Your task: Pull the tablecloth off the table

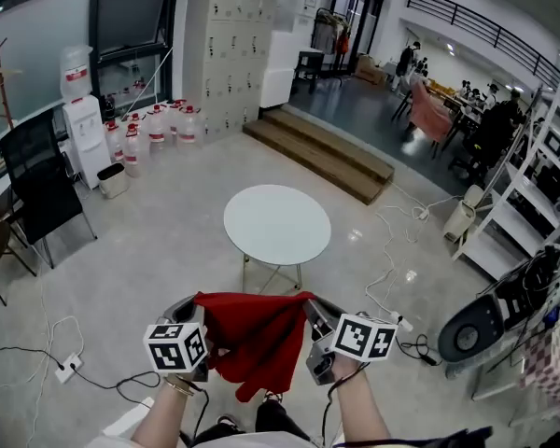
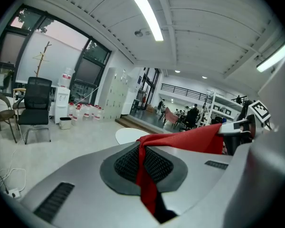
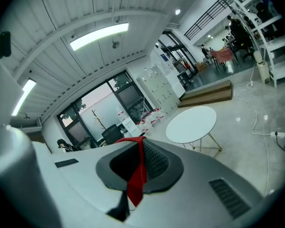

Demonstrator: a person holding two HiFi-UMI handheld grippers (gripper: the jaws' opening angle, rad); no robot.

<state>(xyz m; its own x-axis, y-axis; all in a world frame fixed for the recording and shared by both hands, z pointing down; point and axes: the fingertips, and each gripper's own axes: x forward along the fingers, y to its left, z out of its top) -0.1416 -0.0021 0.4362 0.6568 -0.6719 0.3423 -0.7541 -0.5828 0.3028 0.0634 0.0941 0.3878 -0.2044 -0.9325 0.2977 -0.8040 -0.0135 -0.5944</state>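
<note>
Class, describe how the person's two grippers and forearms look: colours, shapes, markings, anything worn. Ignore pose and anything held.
Both the left gripper and right gripper have smooth, rounded light-grey shells with dark slotted vents and dark mesh-textured pads. Each carries a white cube printed with black square markers. The forearms show no sleeves; the left wrist seems to wear a thin band.

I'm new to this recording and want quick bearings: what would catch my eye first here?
A bright red cloth hangs stretched between the left claw and the right claw, low in the head view, with each claw shut on a pinch of its upper edge. Just beyond it, in the middle of the room, stands an uncovered round white table.
</note>
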